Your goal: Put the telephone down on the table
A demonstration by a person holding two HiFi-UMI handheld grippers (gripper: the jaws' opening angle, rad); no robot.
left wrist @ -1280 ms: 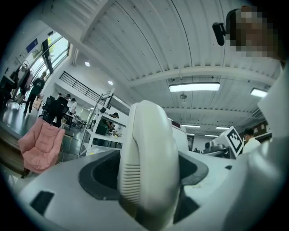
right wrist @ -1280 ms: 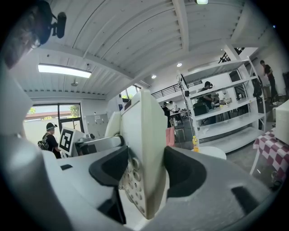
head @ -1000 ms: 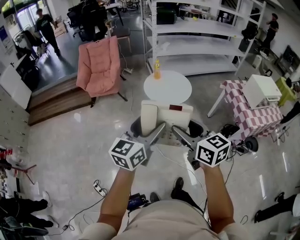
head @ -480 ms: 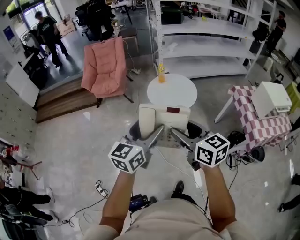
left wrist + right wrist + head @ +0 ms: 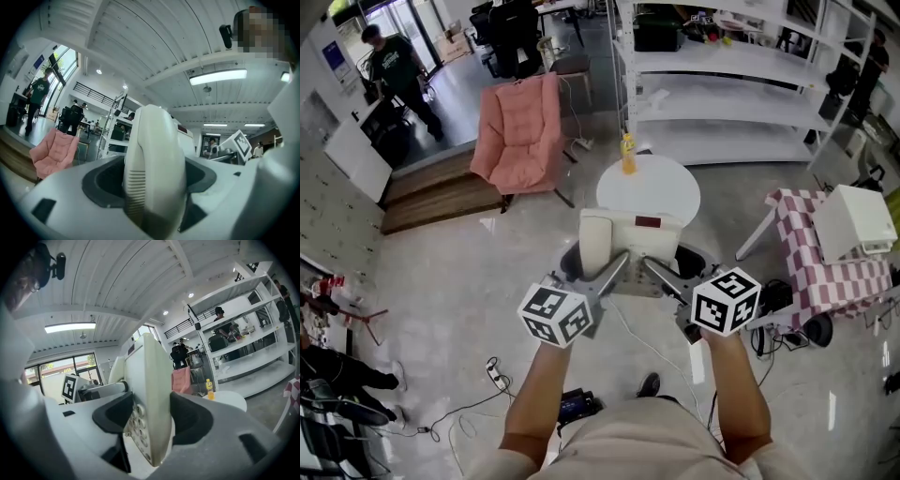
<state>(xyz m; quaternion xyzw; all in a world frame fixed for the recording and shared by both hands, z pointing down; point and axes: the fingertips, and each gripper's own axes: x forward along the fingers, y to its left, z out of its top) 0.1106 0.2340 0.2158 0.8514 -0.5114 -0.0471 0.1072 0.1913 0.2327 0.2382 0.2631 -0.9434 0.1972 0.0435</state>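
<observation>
- You are holding the telephone point(image 5: 634, 234) up in the air with both tongs, over the floor point(image 5: 441, 281) and just short of the round white surface point(image 5: 666, 197). It is not touching that surface.
- Your left tongs point(image 5: 617, 264) are gripping the cream handset point(image 5: 598, 239). In the left gripper view the left tongs point(image 5: 154, 180) are closing around the handset point(image 5: 152, 159), with both dark pads pressing its sides and the ribbed earpiece end facing the camera.
- Your right tongs point(image 5: 654, 266) are gripping the body of the telephone point(image 5: 658, 230). In the right gripper view the right tongs point(image 5: 149, 420) are pinching the edge of the body point(image 5: 150, 380) between the pads, and the round buttons point(image 5: 138, 427) are showing on its left face.
- The handset is sitting along the left side of the body. The two tongs are converging on the telephone from below in the head view.
- A yellow bottle point(image 5: 628, 155) is standing upright at the far rim of the round surface.
- A pink armchair point(image 5: 520, 131) is standing to the far left, and white shelves point(image 5: 722, 75) are standing behind the surface.
</observation>
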